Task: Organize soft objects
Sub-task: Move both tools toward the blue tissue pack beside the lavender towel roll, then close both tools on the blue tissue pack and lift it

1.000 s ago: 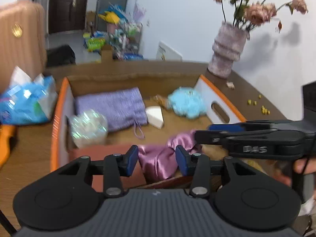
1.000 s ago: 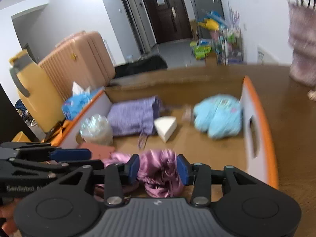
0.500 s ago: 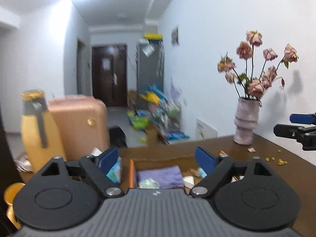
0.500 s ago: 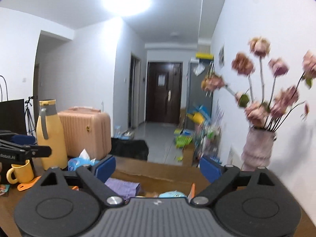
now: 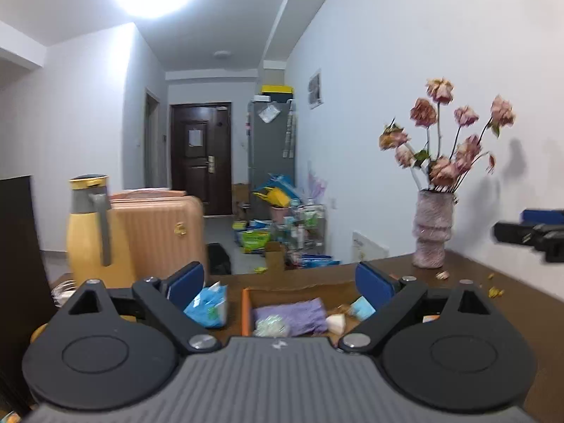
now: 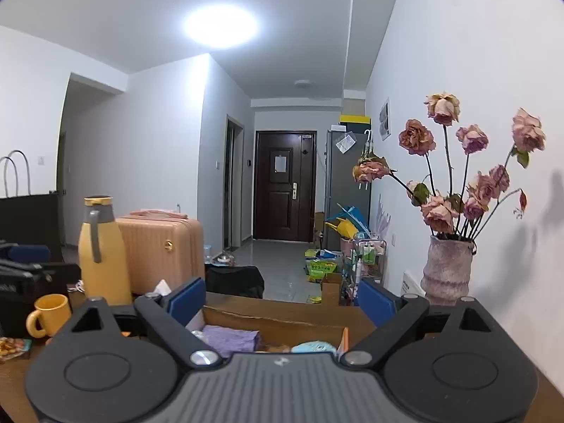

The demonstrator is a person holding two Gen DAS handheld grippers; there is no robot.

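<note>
Both grippers are raised above the worktop (image 5: 521,303) and look almost level down the room. The jaws of the left gripper (image 5: 280,283) stand wide apart with nothing between them; they have just been opening. The right gripper (image 6: 282,299) is the same: jaws spread wide, just opened, and empty.

The soft things lie in the cardboard box (image 5: 246,312) with the orange rim, low in both views. Inside it are a folded purple cloth (image 5: 296,312), a crinkly clear ball (image 5: 271,325) at the near-left corner, a white wedge-shaped sponge (image 5: 335,322) and a light blue fluffy thing (image 6: 312,347) at the right side.

All of these are probably light and give way under pressure. The cloth will likely hang and unfold, so a pinch on a thick fold is better. The sponge probably holds well across its flat faces.
</note>
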